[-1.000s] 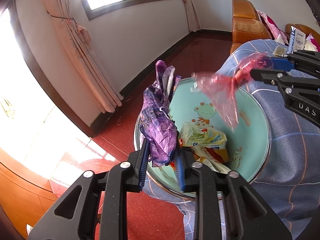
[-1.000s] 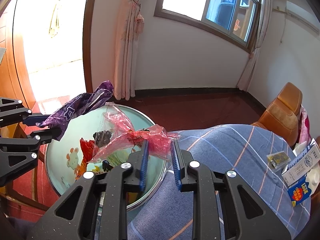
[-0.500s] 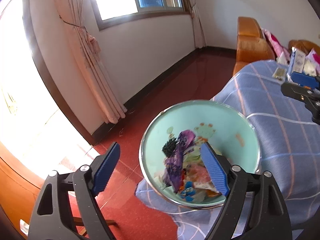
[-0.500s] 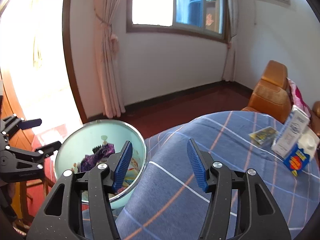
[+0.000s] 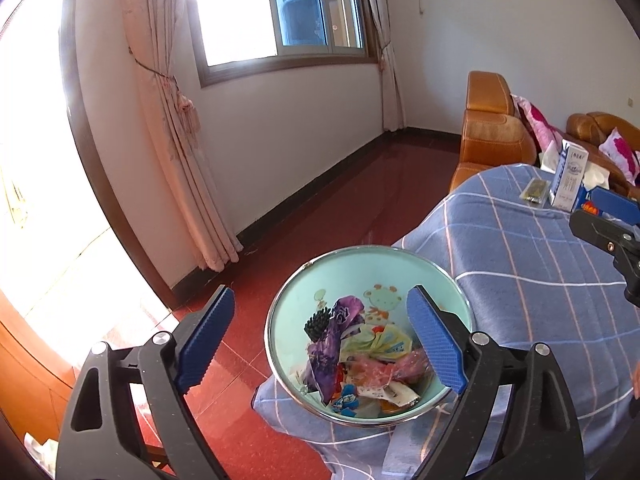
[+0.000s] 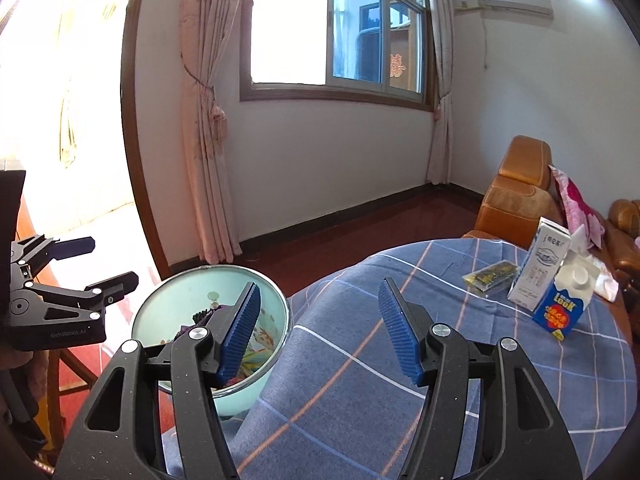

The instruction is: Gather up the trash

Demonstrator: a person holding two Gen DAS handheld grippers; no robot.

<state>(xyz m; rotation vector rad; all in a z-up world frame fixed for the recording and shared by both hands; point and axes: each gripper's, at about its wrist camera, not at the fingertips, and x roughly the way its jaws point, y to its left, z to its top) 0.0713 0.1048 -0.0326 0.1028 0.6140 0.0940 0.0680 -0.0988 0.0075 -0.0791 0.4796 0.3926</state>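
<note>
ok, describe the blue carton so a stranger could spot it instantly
Find the table under the blue plaid cloth; at its far end, near the orange sofa, two cartons stand together. The blue carton is the shorter, nearer one, with a white screw-cap top, unlike the taller white carton.

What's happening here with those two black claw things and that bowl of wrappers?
A person is collecting trash with a handheld tool in each hand. The purple wrapper and pink plastic bag now lie in the green basin at the table's edge. The left tool and right tool have just been opening and hold nothing. Two cartons and a small packet remain on the blue checked cloth.
</note>
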